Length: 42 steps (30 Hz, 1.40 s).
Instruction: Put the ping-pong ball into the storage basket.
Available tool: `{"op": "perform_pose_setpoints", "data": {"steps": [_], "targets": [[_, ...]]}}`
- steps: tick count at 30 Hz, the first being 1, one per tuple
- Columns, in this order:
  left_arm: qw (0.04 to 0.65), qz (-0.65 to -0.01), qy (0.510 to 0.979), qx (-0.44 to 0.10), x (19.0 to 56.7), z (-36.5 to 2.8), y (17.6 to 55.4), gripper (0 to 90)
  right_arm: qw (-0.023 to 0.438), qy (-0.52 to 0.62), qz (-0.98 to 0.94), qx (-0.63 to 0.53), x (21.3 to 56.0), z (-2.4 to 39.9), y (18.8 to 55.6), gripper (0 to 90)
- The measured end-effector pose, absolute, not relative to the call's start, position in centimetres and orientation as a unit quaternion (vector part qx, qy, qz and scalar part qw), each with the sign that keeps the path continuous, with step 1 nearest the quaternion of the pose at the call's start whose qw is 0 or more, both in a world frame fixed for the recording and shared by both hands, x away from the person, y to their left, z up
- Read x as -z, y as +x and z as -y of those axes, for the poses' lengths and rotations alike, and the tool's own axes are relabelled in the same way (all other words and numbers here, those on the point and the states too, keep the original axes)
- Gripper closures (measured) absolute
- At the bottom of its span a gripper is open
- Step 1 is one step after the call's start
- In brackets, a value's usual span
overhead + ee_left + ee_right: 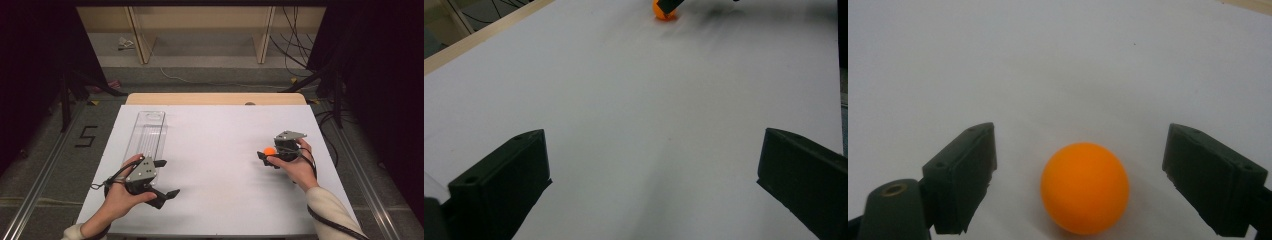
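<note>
Ball: an orange ball [1085, 187] rests on the white table [220, 150] at the right side, about midway between the near and far edges.
Right gripper: the right gripper [1078, 175] sits around the ball, jaws spread wide, one on each side, neither touching it; nothing is gripped.
Key relation: the ball lies straight ahead between the two right jaws, roughly centred in the gap, so a plain squeeze looks like the next call; being round, it offers no long axis to line up with.
Left gripper: the left gripper [161, 177] hovers at the near left, jaws apart and empty, well away from the ball, so the right hand is clearly the nearer.
Tray: a clear plastic tray [146, 132] lies lengthwise, near to far, just beyond the left hand.
View difference: the right gripper view shows the gaps either side of the ball; the high view places the tray far off to its left; the left gripper view catches the ball [664, 11] at the far edge under a dark jaw.
</note>
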State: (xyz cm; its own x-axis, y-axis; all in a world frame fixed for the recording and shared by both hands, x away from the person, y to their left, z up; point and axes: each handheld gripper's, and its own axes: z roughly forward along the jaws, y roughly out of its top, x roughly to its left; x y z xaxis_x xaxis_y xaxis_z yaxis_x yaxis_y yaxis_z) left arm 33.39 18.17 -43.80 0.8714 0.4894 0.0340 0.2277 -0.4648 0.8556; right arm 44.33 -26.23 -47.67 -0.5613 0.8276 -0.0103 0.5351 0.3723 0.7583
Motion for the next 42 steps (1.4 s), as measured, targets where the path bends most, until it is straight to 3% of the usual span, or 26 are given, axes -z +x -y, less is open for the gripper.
{"op": "perform_pose_setpoints", "data": {"steps": [32, 42], "targets": [[0.471, -0.21, 0.846, -0.137, 43.8, -18.1, 33.4, 0.0, 0.183, 0.429, -0.812, -0.351, 48.9, 26.0, 45.1, 16.0], [0.471, -0.21, 0.846, -0.137, 43.8, -18.1, 33.4, 0.0, 0.185, 0.427, -0.813, -0.349, 49.0, 26.0, 45.0, 22.2]]}}
